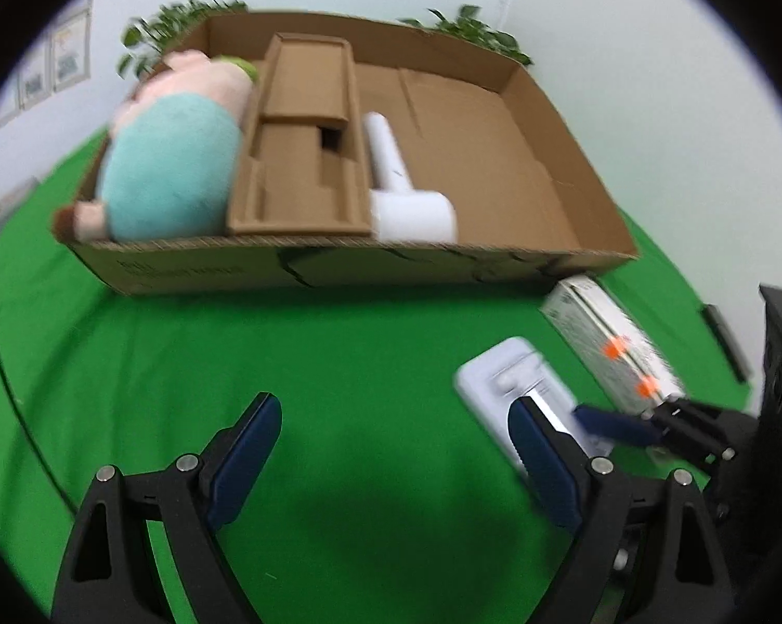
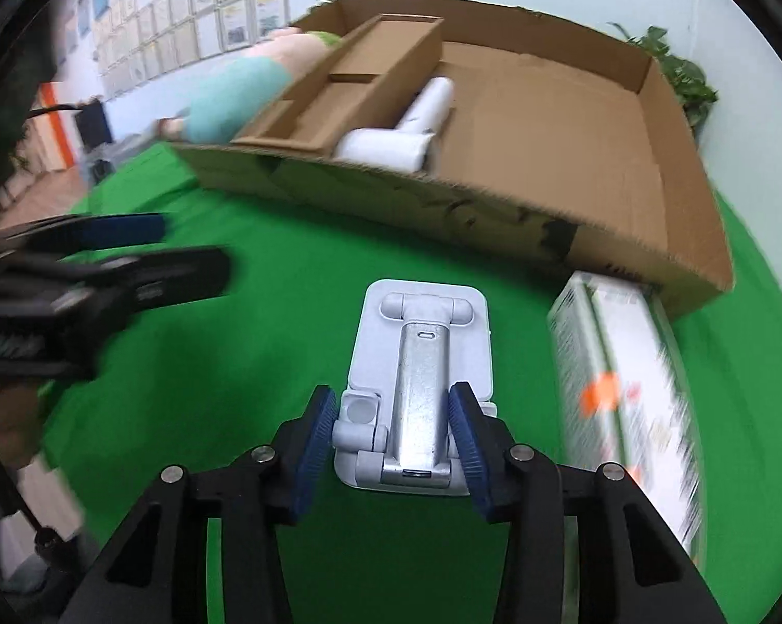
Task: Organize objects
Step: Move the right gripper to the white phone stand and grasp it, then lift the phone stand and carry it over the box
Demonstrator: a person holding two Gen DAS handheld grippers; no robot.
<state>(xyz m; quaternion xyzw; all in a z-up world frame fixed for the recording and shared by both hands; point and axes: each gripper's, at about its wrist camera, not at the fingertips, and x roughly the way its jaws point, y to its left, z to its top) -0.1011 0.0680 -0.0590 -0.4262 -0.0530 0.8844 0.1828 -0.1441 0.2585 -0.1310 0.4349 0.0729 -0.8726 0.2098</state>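
Green cloth (image 2: 297,312) matt; box (image 2: 495,208) raw corrugated cardboard; stand (image 2: 417,359) smooth white plastic, brushed metal arm; toy (image 1: 172,177) fuzzy plush.

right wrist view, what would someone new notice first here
The right tongs closed on the near end of a white and silver folding stand lying on the green cloth. Behind it sits a wide cardboard box holding a pink and teal plush toy at its left end and a white handheld device in the middle.
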